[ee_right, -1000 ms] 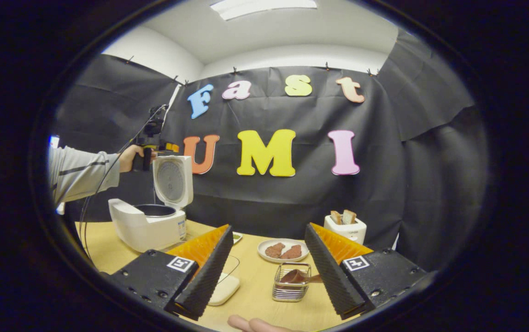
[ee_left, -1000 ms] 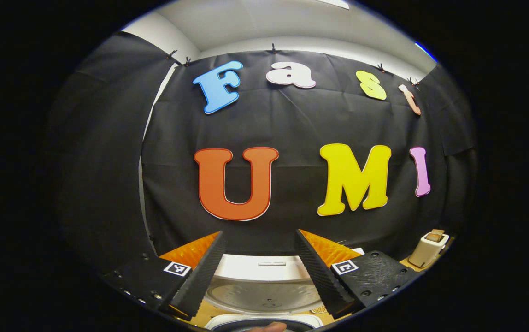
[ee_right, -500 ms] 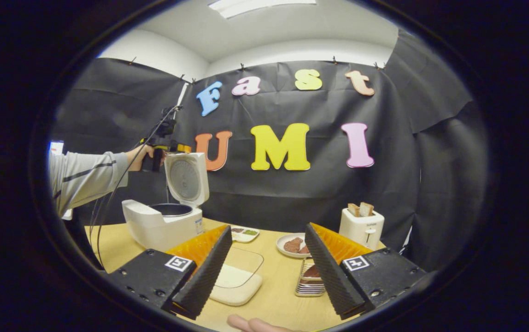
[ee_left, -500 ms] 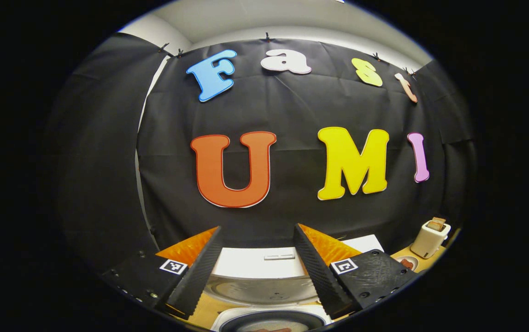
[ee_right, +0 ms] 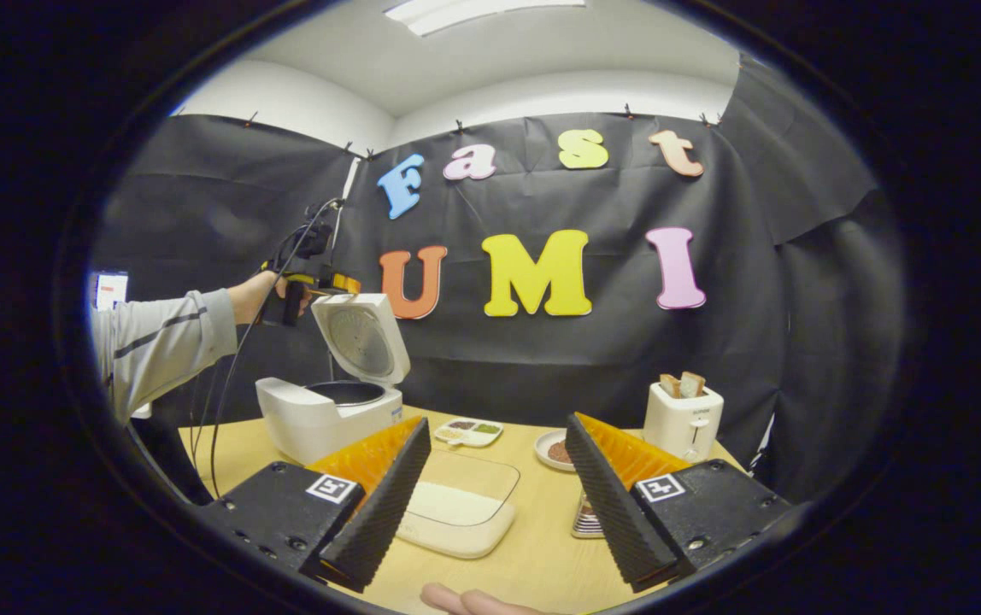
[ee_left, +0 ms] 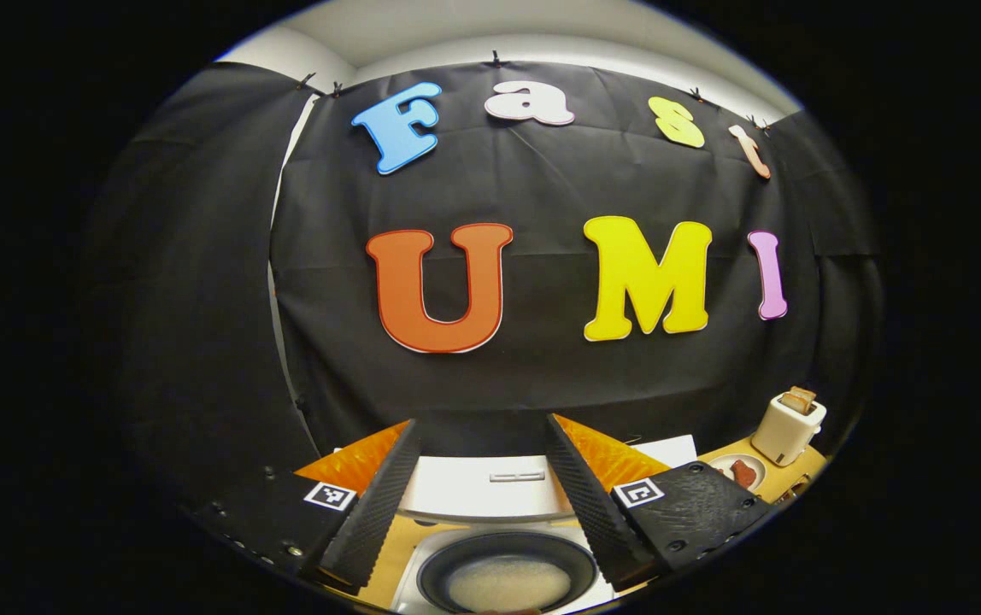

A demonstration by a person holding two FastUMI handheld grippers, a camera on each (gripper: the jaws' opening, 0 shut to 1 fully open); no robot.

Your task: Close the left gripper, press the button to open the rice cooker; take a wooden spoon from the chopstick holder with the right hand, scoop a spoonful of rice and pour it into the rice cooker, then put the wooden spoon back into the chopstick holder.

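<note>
My left tool [ee_left: 480, 504] hung with its fingers spread wide and empty above the rice cooker [ee_left: 503, 564] — lid up, dark inner pot showing pale rice at the bottom. My right tool [ee_right: 490, 500] was likewise wide and held nothing, low over the bench [ee_right: 533, 564] — between its fingers lay a clear container of rice [ee_right: 461, 504], with the wire chopstick holder [ee_right: 586, 518] just beside.

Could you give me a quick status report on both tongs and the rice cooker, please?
Left tongs open, above the rice cooker; lid up. Right tongs open, empty, over the table. Path ahead looks clear.
</note>
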